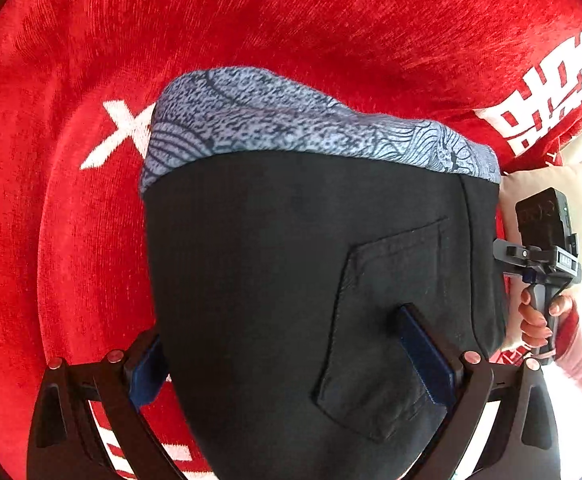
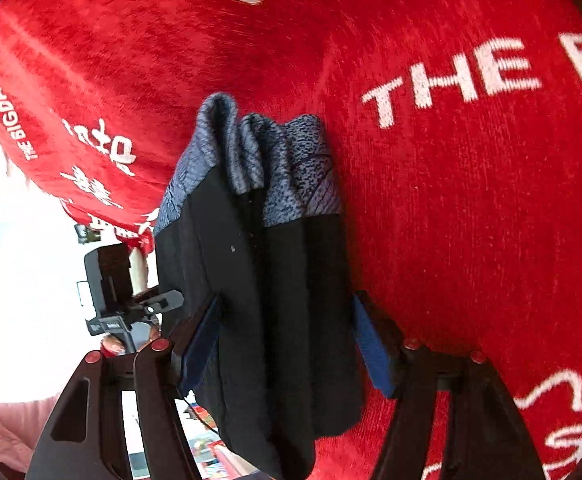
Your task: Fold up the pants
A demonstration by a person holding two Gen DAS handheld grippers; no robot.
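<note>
The pants point(image 1: 275, 264) are black with a blue-grey patterned band point(image 1: 291, 120) at their far end and a back pocket point(image 1: 387, 312). They hang over the red blanket point(image 1: 251, 20). My left gripper point(image 1: 291, 356) is shut on the black cloth, one blue pad point(image 1: 427, 356) on top of it and the other at its left edge. In the right wrist view the pants point(image 2: 259, 288) are bunched in folds between my right gripper's point(image 2: 287, 344) blue pads point(image 2: 371, 348), which grip them. The right gripper also shows in the left wrist view point(image 1: 539, 272).
A red blanket with white letters and signs point(image 2: 451, 76) covers the surface under the pants. Its edge drops off at the left of the right wrist view point(image 2: 91, 208). A cream cushion point(image 1: 539, 180) lies beyond the blanket's right edge. The left gripper's body shows in the right wrist view point(image 2: 119, 292).
</note>
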